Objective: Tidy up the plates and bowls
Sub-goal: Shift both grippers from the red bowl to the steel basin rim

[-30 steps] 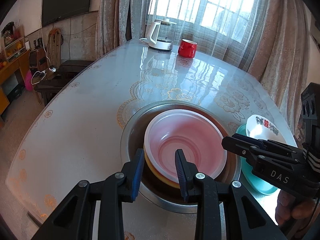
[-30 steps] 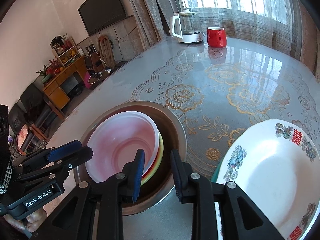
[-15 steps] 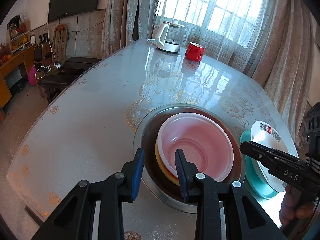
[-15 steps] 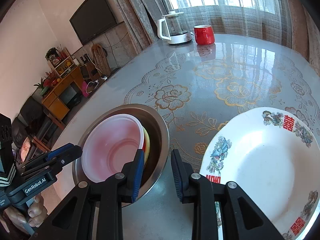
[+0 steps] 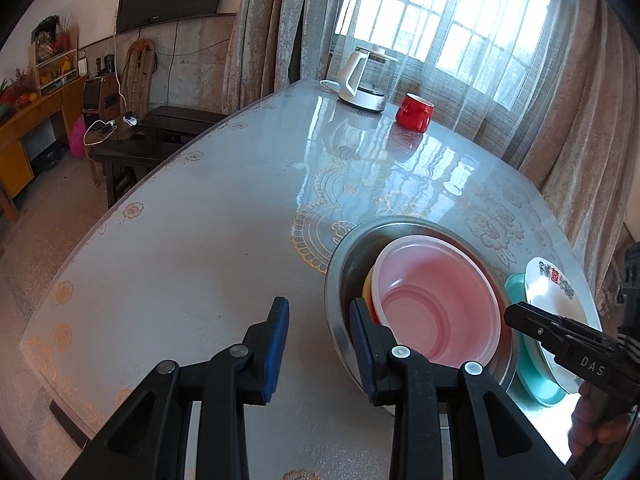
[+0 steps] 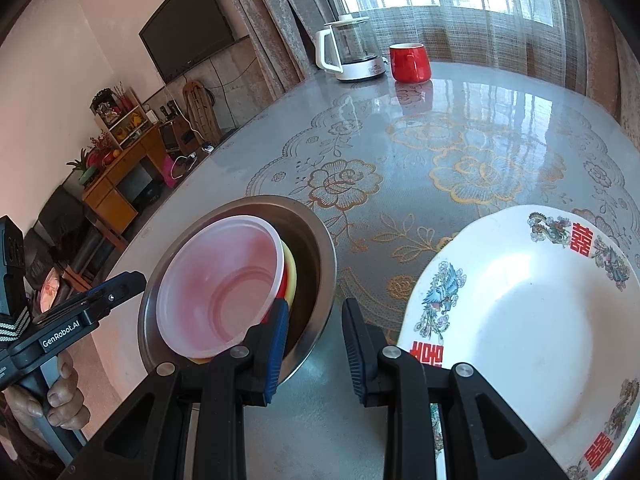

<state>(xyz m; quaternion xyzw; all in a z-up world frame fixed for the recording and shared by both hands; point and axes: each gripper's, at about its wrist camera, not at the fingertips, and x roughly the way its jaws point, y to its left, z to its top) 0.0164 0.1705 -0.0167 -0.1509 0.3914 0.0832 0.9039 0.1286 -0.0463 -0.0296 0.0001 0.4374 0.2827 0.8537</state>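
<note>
A steel basin (image 5: 346, 264) (image 6: 320, 252) on the table holds a pale pink plastic bowl (image 5: 436, 304) (image 6: 224, 284) nested on yellow and red bowls. Right of it, a white patterned plate (image 6: 524, 320) (image 5: 548, 292) lies on a teal plate (image 5: 532, 384). My left gripper (image 5: 318, 340) is open and empty, its jaws at the basin's near left rim. My right gripper (image 6: 314, 344) is open and empty, over the gap between the basin and the white plate. It also shows in the left wrist view (image 5: 516, 316).
A white kettle (image 5: 362, 82) (image 6: 350, 54) and a red mug (image 5: 414, 112) (image 6: 410, 62) stand at the table's far end by the curtained window. The table edge runs along the left, with a dark bench (image 5: 152, 136) and a wooden cabinet beyond.
Both grippers have drawn back from the basin. The left has swung to the left, so the bowls now sit to its right. The right has shifted toward the white plate. Both jaws stay open.
</note>
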